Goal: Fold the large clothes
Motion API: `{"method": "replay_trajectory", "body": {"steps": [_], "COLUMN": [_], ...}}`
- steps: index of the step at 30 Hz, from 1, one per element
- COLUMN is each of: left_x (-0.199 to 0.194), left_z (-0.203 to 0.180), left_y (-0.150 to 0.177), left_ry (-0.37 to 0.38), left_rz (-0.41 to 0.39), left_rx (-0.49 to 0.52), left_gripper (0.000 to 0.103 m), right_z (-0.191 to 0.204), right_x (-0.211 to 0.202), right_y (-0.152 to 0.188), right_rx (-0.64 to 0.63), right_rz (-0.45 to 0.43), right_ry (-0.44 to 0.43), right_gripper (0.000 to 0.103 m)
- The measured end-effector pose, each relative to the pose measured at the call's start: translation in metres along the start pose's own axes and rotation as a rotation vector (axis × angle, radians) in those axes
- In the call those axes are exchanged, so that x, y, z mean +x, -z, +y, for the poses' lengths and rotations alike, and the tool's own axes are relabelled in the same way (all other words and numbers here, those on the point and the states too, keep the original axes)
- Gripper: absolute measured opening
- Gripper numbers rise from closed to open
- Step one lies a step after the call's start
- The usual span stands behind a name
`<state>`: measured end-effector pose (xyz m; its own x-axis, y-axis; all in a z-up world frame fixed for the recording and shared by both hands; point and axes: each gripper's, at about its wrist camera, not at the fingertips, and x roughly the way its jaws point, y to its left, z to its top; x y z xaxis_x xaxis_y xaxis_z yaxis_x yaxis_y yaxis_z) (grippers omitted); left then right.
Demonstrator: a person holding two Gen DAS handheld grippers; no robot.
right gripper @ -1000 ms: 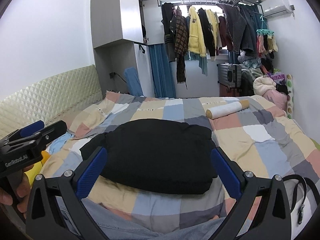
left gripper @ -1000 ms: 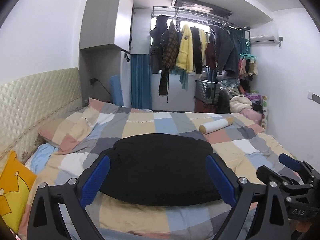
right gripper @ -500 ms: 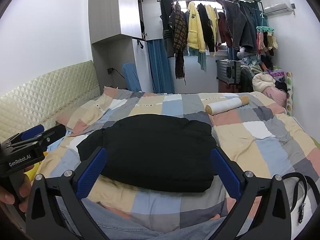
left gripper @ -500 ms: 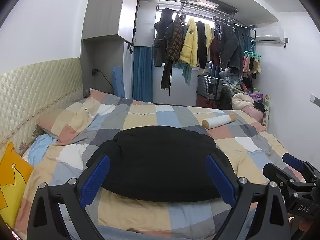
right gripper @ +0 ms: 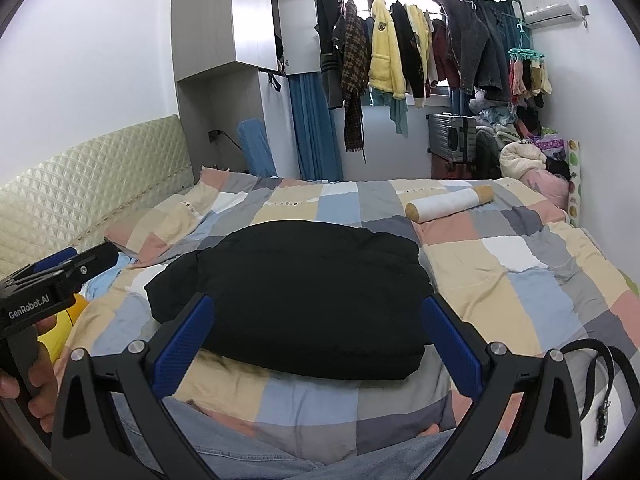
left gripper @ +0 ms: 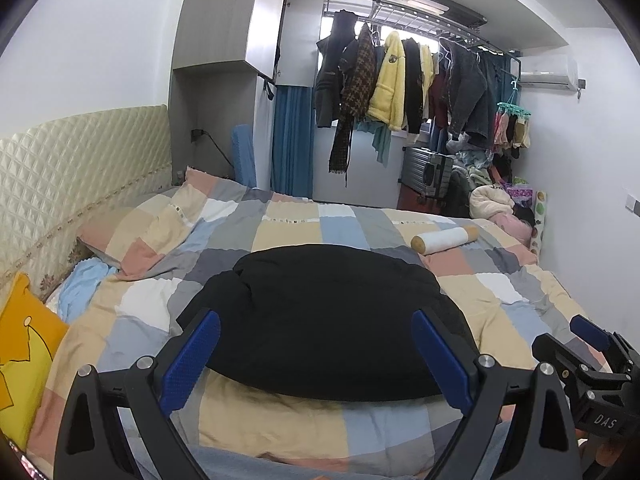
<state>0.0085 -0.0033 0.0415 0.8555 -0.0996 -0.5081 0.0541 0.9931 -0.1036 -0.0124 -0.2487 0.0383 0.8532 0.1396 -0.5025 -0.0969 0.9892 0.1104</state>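
A black padded garment (left gripper: 324, 316) lies folded into a thick bundle in the middle of the bed; it also shows in the right wrist view (right gripper: 296, 296). My left gripper (left gripper: 316, 356) is open and empty, held above the bed's near side, short of the garment. My right gripper (right gripper: 316, 340) is open and empty, also on the near side. The right gripper shows at the lower right of the left wrist view (left gripper: 588, 356). The left gripper shows at the left edge of the right wrist view (right gripper: 60, 276).
The bed has a checked quilt (left gripper: 500, 288) and a padded headboard (left gripper: 76, 176) on the left. A white roll (left gripper: 444, 240) lies at the far right. A yellow cushion (left gripper: 24, 344) sits at left. Clothes (left gripper: 400, 80) hang at the window. A black strap (right gripper: 600, 380) lies at right.
Both grippers have tilted up and drawn back slightly, so the garment sits lower and the room shows more. The garment has not moved. Both grippers stay open.
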Motion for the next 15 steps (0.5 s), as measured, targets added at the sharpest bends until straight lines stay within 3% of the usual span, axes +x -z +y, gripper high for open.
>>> {"method": "replay_trajectory", "body": {"steps": [15], "left_x": [-0.0011], "left_z": [-0.0007], "left_y": [-0.0011], "left_ry": [0.008], "left_rz": [0.006], "left_rx": [0.026], "left_gripper": [0.097], "right_z": [-0.0057], "right_x": [-0.0033], "right_y": [0.0013], "right_rx": [0.022], "right_rz": [0.014], "right_ry": [0.003], "right_gripper": [0.103]}}
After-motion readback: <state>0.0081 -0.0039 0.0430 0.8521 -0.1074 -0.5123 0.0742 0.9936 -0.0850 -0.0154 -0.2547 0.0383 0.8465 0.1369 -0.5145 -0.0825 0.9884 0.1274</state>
